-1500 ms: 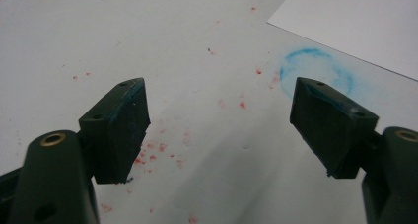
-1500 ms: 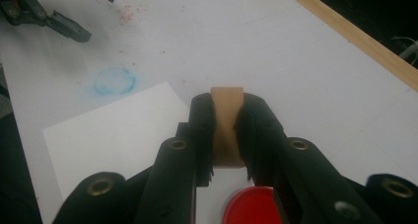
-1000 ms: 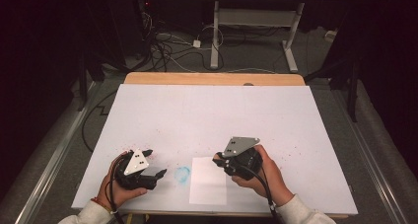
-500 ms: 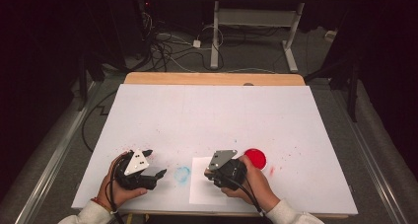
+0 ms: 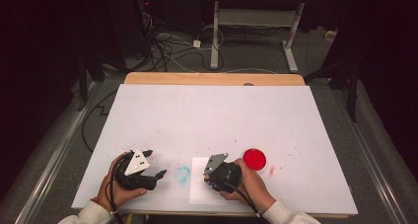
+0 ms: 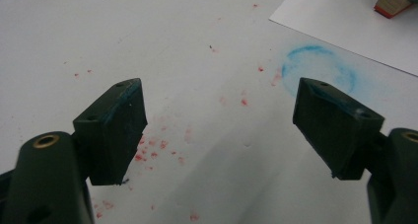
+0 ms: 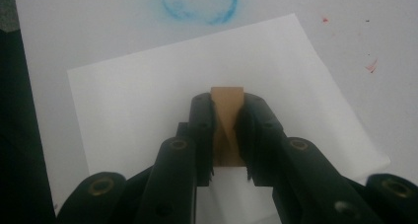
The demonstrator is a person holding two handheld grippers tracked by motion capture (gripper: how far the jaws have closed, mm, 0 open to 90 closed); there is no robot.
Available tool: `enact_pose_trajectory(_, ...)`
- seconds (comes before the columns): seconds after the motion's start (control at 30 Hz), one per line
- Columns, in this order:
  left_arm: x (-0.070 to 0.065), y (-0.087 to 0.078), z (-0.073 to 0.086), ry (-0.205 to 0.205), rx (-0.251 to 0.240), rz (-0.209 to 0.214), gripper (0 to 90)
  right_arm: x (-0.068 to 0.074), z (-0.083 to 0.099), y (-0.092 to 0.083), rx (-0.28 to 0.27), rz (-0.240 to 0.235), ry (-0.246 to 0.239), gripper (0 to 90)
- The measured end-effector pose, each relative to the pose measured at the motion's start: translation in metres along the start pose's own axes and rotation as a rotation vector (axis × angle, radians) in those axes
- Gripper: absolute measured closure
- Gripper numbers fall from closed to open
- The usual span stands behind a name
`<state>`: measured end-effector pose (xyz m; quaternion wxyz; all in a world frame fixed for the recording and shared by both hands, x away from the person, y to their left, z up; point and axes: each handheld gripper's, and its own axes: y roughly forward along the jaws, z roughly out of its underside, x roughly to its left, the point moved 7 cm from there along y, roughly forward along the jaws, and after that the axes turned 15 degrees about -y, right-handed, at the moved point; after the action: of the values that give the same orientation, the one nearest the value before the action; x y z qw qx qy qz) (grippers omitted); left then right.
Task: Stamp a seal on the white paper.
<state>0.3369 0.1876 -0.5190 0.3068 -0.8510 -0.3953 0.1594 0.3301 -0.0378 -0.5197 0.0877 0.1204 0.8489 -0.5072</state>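
Note:
My right gripper (image 7: pixel 226 108) is shut on a small wooden stamp (image 7: pixel 226 116), pointing down at a white sheet of paper (image 7: pixel 148 100). In the high view the right gripper (image 5: pixel 209 178) sits over the paper (image 5: pixel 197 192) near the table's front edge. In the left gripper view the stamp (image 6: pixel 392 2) shows its red base at the paper (image 6: pixel 345 21); I cannot tell whether it touches. A round red ink pad (image 5: pixel 254 159) lies just right of the right hand. My left gripper (image 5: pixel 156 164) rests open on the table, jaws wide with nothing between them (image 6: pixel 219 130).
A blue ring stain (image 5: pixel 182 174) marks the white table cover (image 5: pixel 212 110) between the grippers, also seen as a blue ring (image 6: pixel 318 71) ahead of the left jaws. Red ink specks dot the cover. Cables and table legs lie beyond the far edge.
The right gripper moved left and down from over the red ink pad onto the paper, uncovering the pad. The left gripper stayed put.

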Motion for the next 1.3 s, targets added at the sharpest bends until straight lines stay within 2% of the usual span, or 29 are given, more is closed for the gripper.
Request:
enact_pose_trajectory(0.33, -0.0012, -0.0001, -0.0004, 0.006, -0.001, 0.003, 19.9, 0.0003, 0.0013, 0.0018, -0.004, 0.005, 0.004, 76.6)
enact_pose_trajectory(0.63, -0.0021, 0.0013, 0.0000, 0.012, 0.005, 0.002, 19.9, 0.0024, 0.0007, 0.0023, 0.003, 0.023, -0.012, 76.6)
enact_pose_trajectory(0.93, -0.0025, 0.0011, -0.0006, 0.011, 0.003, 0.003, 20.0, 0.0007, 0.0026, 0.0028, -0.019, 0.007, 0.008, 76.5)
enact_pose_trajectory(1.3, -0.0022, 0.0006, -0.0010, 0.011, -0.001, 0.004, 20.1, 0.0005, 0.0025, 0.0031, -0.020, 0.009, 0.002, 76.5)
